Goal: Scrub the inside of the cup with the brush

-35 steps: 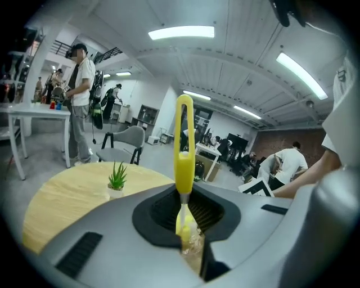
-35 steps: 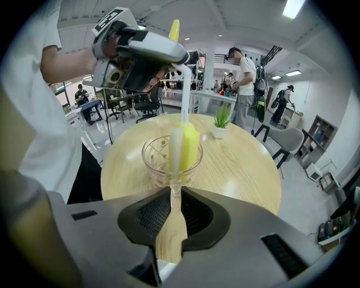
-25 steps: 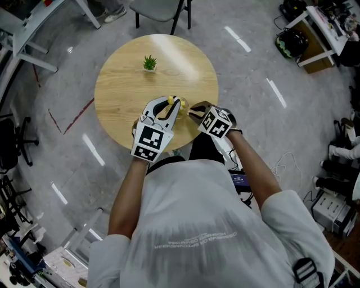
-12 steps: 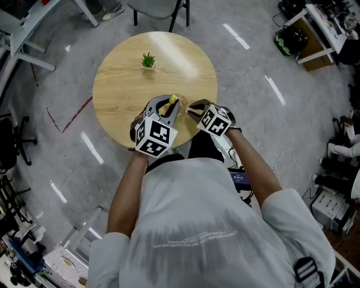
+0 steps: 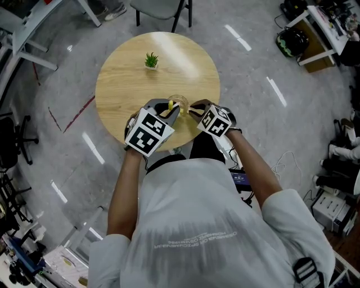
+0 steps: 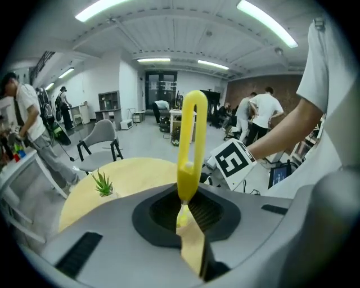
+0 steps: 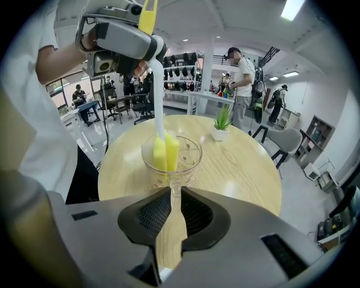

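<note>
A clear glass cup [image 7: 185, 151] stands on the round wooden table [image 5: 124, 84] near its front edge, also seen as the cup [image 5: 179, 102] in the head view. My right gripper [image 7: 171, 198] is shut on the cup's thin clear handle. My left gripper [image 6: 184, 212] is shut on the brush's yellow loop handle [image 6: 191, 135] and hangs above the cup, where the right gripper view shows the left gripper [image 7: 126, 39]. The brush's white stem runs down into the cup, and its yellow sponge head [image 7: 166, 153] sits inside, against the near wall.
A small green plant [image 5: 151, 61] in a white pot stands at the table's far side. A chair [image 5: 160, 8] is beyond the table. People, desks and shelves fill the room around. My body is close against the table's near edge.
My left gripper has tipped and drawn slightly left and toward me, so the cup's rim now shows beside it. The right gripper has stayed in place.
</note>
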